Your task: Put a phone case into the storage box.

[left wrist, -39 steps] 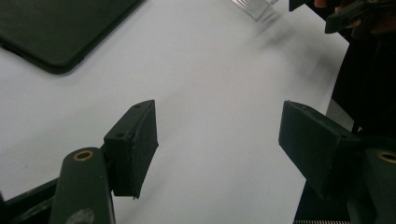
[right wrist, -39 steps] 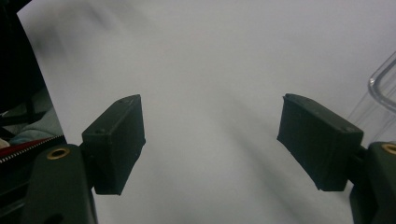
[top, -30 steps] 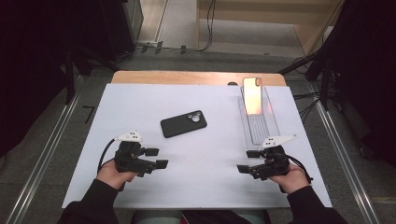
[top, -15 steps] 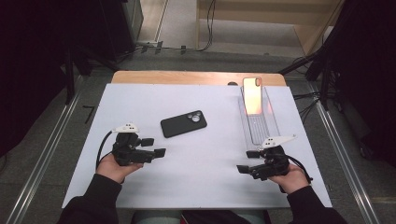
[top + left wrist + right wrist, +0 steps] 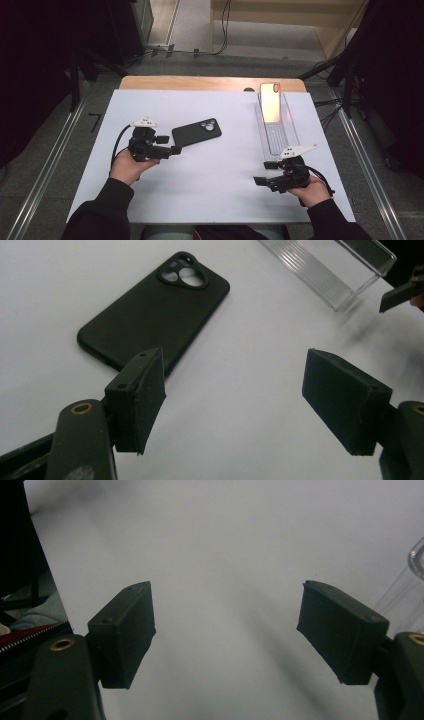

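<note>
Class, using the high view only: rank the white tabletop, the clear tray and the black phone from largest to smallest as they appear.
1. White tabletop
2. Clear tray
3. Black phone

High view: fixed above the person's side, facing forward and down over the whole white desk and the floor beyond.
Left gripper view: low and close over the desk, looking along its own jaws at the black phone and the near end of the clear tray.
Right gripper view: very near the desk surface, jaws framing bare white.
Shared: phone and clear tray appear in high and left gripper views.
</note>
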Motion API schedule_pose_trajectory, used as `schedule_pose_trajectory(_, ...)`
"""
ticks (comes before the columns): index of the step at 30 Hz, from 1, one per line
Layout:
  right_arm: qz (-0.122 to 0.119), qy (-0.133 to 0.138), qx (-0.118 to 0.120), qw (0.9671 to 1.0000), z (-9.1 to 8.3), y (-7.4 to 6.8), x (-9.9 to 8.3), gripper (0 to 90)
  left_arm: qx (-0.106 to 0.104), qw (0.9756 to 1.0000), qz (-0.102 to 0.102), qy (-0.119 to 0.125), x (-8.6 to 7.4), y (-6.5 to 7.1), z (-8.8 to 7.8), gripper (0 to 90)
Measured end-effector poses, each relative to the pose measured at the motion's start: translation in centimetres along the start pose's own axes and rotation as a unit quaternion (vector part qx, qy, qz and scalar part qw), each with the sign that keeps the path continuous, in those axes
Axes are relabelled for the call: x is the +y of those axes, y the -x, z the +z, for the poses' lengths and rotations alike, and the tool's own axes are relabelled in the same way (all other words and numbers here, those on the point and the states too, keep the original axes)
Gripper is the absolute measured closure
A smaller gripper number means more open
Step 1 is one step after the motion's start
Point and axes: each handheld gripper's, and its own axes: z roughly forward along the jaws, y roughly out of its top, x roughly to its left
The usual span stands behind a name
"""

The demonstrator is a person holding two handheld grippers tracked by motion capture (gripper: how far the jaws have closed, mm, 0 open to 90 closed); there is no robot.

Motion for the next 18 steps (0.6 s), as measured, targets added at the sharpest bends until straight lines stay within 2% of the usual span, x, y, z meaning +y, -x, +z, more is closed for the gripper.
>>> schedule_pose_trajectory(6, -0.001, 0.000, 0.002, 1.0000, 0.0, -0.1, 0.0, 21.0, 0.004, 1.0000, -0.008, 0.002, 1.2, -0.7, 0.6, 25.5)
schedule_pose_trajectory(8, -0.002, 0.000, 0.002, 1.0000, 0.0, -0.1, 0.0, 21.0, 0.005, 0.9998, -0.019, 0.001, 1.7, -1.0, 0.8, 27.3)
schedule_pose_trajectory(10, -0.002, -0.001, 0.003, 1.0000, 0.0, -0.1, 0.0, 21.0, 0.006, 0.9991, -0.041, 0.005, 2.3, -1.3, 1.0, 29.9)
schedule_pose_trajectory(11, -0.001, -0.001, 0.004, 1.0000, 0.0, -0.1, 0.0, 21.0, 0.013, 0.9991, -0.039, 0.008, 2.5, -1.3, 1.1, 33.4)
schedule_pose_trajectory(12, 0.002, -0.002, 0.007, 1.0000, 0.0, -0.2, 0.1, 21.0, 0.026, 0.9992, -0.028, 0.007, 2.7, -1.2, 1.2, 38.7)
schedule_pose_trajectory(14, 0.007, -0.002, 0.009, 0.9999, 0.1, -0.3, 0.1, 21.0, 0.042, 0.9989, -0.021, -0.003, 3.1, -1.2, 1.6, 47.2)
schedule_pose_trajectory(18, 0.002, 0.004, 0.008, 1.0000, 0.1, -0.4, 0.2, 21.0, 0.043, 0.9987, -0.028, -0.003, 3.7, -2.1, 2.3, 72.6)
